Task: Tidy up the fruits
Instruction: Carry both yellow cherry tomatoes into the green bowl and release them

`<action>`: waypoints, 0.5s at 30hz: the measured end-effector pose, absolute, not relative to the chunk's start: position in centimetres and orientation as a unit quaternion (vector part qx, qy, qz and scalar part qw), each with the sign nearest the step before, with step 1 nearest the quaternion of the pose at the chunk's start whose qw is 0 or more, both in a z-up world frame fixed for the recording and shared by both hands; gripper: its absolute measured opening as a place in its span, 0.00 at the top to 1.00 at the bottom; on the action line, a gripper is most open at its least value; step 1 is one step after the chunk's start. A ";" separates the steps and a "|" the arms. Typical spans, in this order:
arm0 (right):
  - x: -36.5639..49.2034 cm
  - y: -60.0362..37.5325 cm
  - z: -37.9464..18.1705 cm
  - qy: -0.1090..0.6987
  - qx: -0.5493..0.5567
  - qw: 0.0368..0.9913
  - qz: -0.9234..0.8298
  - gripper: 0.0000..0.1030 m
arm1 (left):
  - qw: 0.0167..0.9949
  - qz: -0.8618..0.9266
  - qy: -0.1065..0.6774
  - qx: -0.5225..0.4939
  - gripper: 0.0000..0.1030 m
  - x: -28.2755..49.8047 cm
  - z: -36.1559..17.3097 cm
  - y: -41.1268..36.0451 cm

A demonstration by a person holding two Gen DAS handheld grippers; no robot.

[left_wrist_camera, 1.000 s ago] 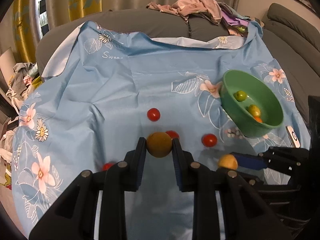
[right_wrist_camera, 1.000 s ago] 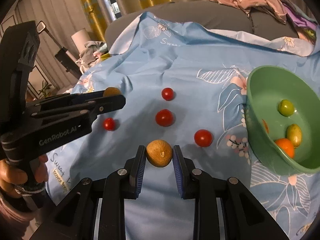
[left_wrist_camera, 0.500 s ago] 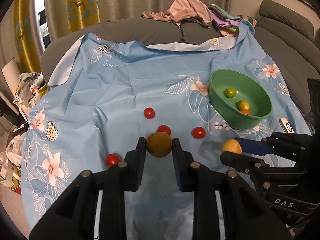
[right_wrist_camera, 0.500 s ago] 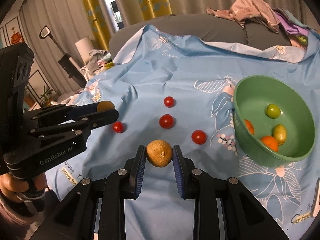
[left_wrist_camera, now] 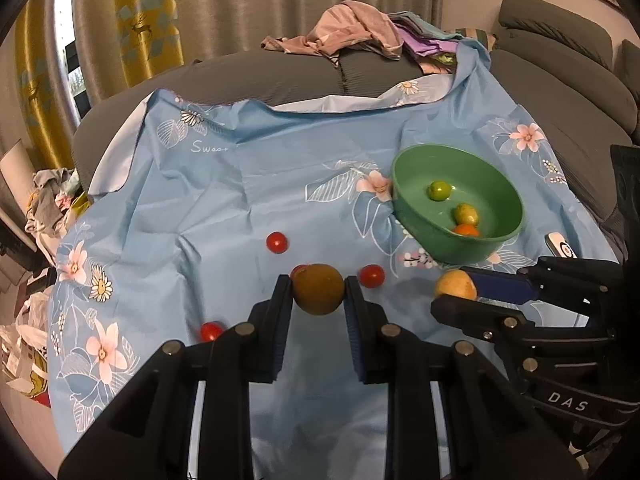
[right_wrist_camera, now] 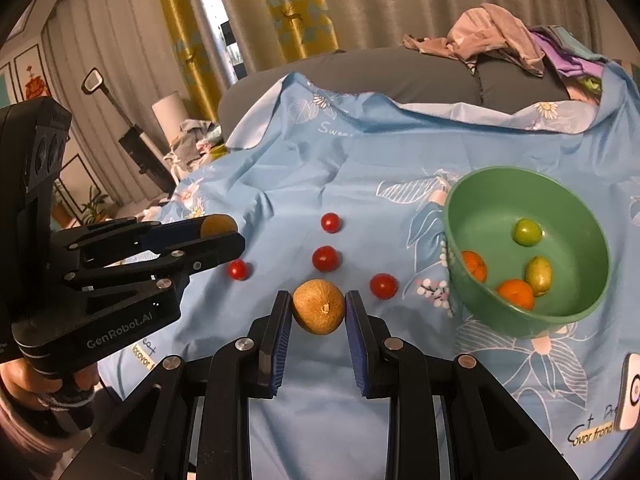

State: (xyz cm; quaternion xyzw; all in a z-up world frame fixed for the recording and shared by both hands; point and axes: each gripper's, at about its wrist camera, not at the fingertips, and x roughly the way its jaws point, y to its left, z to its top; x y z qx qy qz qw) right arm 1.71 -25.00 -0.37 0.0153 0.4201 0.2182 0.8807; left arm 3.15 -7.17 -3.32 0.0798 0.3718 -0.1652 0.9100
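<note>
Both my tongs have risen off the blue floral cloth [left_wrist_camera: 224, 200] since a second ago — the fruit below now looks smaller. My left tongs [left_wrist_camera: 318, 294] stay clenched on a round brown-green fruit [left_wrist_camera: 318, 290], my right tongs [right_wrist_camera: 319, 308] on a tan round fruit with a pale stem scar [right_wrist_camera: 319, 307]. Both are airborne, so I judge the next move is a carry to the green plastic bowl [right_wrist_camera: 480, 192]. The count — four small red tomatoes [right_wrist_camera: 326, 259] left on the cloth; in the bowl, two oranges [right_wrist_camera: 516, 293], one green fruit [right_wrist_camera: 527, 232] and one yellow-green fruit [right_wrist_camera: 539, 275].
</note>
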 end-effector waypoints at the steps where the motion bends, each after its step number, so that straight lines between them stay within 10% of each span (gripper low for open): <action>1: 1.7 -25.2 -0.3 0.419 0.016 0.882 0.217 0.72 | 0.910 -0.167 0.372 0.081 0.75 3.2 -3.3 -7.3; 15: 3.3 -29.5 -0.3 0.409 0.040 0.896 0.171 0.72 | 0.901 -0.202 0.371 0.100 0.75 5.3 -3.0 -11.6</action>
